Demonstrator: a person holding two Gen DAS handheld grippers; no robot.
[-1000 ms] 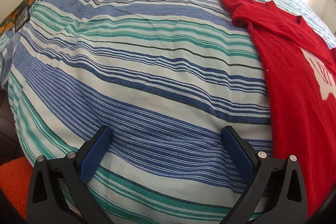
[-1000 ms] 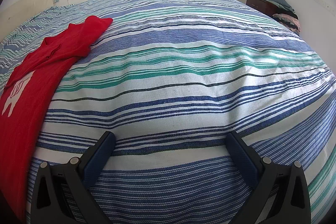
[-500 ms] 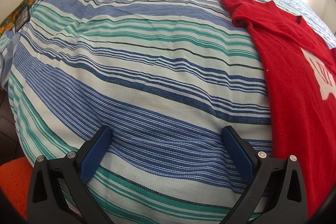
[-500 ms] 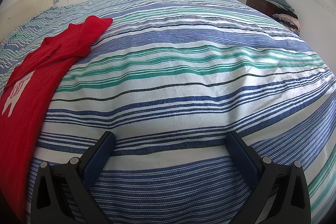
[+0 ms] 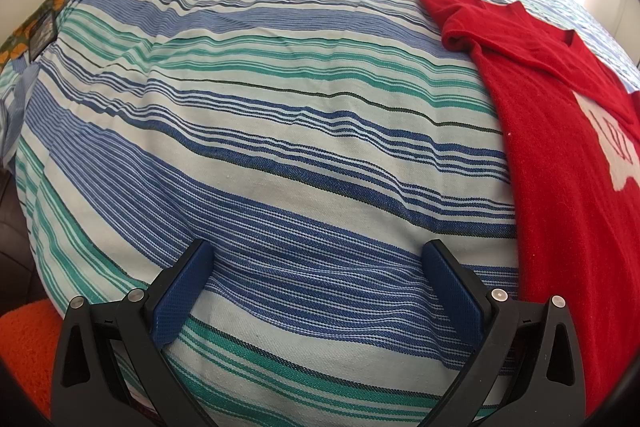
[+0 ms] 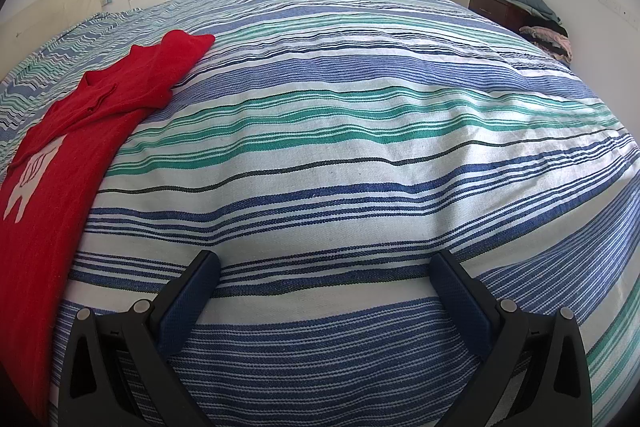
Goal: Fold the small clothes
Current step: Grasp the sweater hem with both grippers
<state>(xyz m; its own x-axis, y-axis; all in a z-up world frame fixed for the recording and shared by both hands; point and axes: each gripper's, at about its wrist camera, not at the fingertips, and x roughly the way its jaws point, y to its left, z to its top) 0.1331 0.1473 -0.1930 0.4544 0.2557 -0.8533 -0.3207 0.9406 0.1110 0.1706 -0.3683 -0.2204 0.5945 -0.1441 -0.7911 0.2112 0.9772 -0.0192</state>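
Plainly, both the left gripper [image 5: 318, 259] and right gripper [image 6: 324, 269] were spread wide, empty, low over the striped blue-green bedspread [image 5: 260, 115]. The red knit shirt with a white print [image 5: 560, 147] lay flat at frame right, untouched; pinching its near hem corners squarely would probably fold cleanest.

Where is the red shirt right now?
The red shirt lies flat on the striped bedspread, between the two tongs: at the right edge of the left wrist view and the left edge of the right wrist view.
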